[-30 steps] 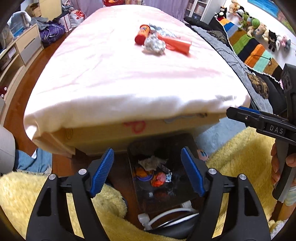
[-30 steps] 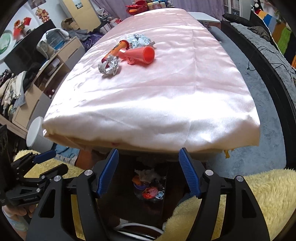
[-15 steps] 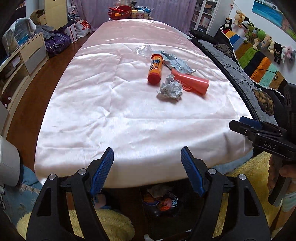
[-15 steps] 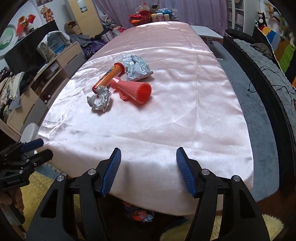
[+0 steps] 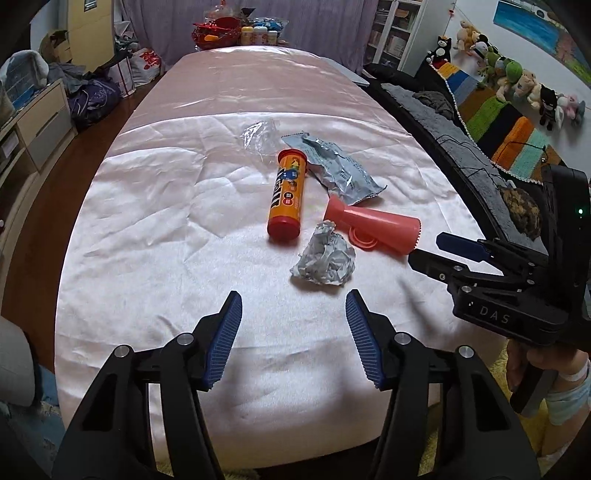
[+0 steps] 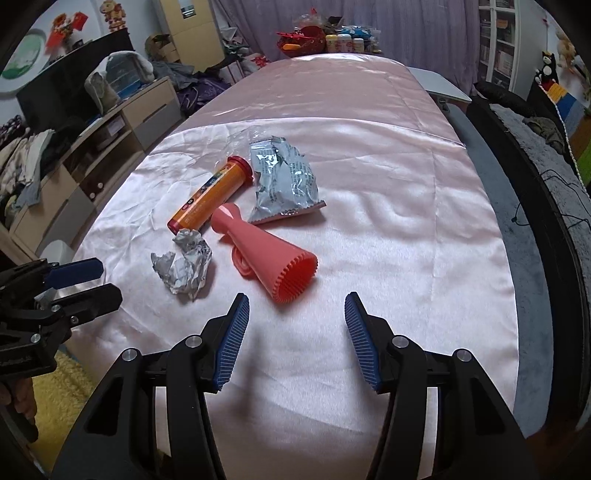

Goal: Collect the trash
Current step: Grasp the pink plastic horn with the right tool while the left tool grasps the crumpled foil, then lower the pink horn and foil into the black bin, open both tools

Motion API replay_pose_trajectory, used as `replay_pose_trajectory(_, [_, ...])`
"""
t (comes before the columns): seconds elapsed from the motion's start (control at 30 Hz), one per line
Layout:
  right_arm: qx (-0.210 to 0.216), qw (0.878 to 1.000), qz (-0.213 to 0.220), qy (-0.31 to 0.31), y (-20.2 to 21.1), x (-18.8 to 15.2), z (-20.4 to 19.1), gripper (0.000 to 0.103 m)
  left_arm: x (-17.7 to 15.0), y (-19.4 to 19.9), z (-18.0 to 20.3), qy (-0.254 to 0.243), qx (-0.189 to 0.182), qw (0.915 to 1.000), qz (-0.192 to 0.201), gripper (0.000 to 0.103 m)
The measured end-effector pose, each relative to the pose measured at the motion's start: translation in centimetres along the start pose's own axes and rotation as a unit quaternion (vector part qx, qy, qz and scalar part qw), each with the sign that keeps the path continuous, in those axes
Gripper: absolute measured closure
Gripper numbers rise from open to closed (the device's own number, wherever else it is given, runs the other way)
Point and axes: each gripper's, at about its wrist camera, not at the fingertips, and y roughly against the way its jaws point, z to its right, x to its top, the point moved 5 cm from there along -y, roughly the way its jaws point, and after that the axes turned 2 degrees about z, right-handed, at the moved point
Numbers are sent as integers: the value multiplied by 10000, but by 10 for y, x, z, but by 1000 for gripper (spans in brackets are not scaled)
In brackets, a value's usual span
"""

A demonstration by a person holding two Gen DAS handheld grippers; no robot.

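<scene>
Trash lies on a pink satin table (image 5: pixel 147 229) (image 6: pixel 406 206): a crumpled silver foil ball (image 5: pixel 325 256) (image 6: pixel 184 264), an orange tube with a red cap (image 5: pixel 287 192) (image 6: pixel 210 197), a coral ribbed cone (image 5: pixel 373 223) (image 6: pixel 269 256), a flat silver snack wrapper (image 5: pixel 340 171) (image 6: pixel 284 181) and a clear plastic scrap (image 5: pixel 258 134). My left gripper (image 5: pixel 293 339) is open and empty, just short of the foil ball. My right gripper (image 6: pixel 295 341) is open and empty, just short of the cone's wide mouth. Each gripper shows in the other's view, the right one (image 5: pixel 439 251) and the left one (image 6: pixel 92 282).
A red basket (image 5: pixel 216 31) and bottles stand at the table's far end. A dark sofa (image 5: pixel 461 147) runs along the right side, drawers (image 6: pixel 122 125) along the left. Yellow shag rug (image 6: pixel 62 391) lies below the near edge.
Both grippers rose from below the table edge, where a bin of trash showed, and moved forward over the tabletop toward the pile. Both stayed open.
</scene>
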Motion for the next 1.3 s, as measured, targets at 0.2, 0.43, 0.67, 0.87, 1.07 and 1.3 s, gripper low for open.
replay_pose_trajectory(0.2, [70, 9994, 32, 336, -15, 16, -9, 47, 13, -21, 4, -43, -114, 9998, -155, 49])
replay_pose_trajectory(0.43, [265, 9983, -19, 520, -35, 25, -8, 47, 19, -48, 3, -83, -227, 9989, -398, 68])
replay_pose_trajectory(0.67, [466, 9968, -92, 648, -40, 23, -18, 54, 21, -58, -5, -37, -193, 9989, -422, 88])
replay_pose_trajectory(0.87, [462, 9969, -133, 615, -31, 13, -22, 61, 17, -46, -3, -89, -113, 9994, -328, 93])
replay_pose_trajectory(1.07, [396, 9980, -92, 494, -9, -4, -24, 64, 1, -18, 5, -147, -41, 9997, -196, 93])
replay_pose_trajectory(1.3, [317, 9990, -34, 320, 29, -31, -31, 64, -33, 15, 11, -161, 52, 9998, -122, 93])
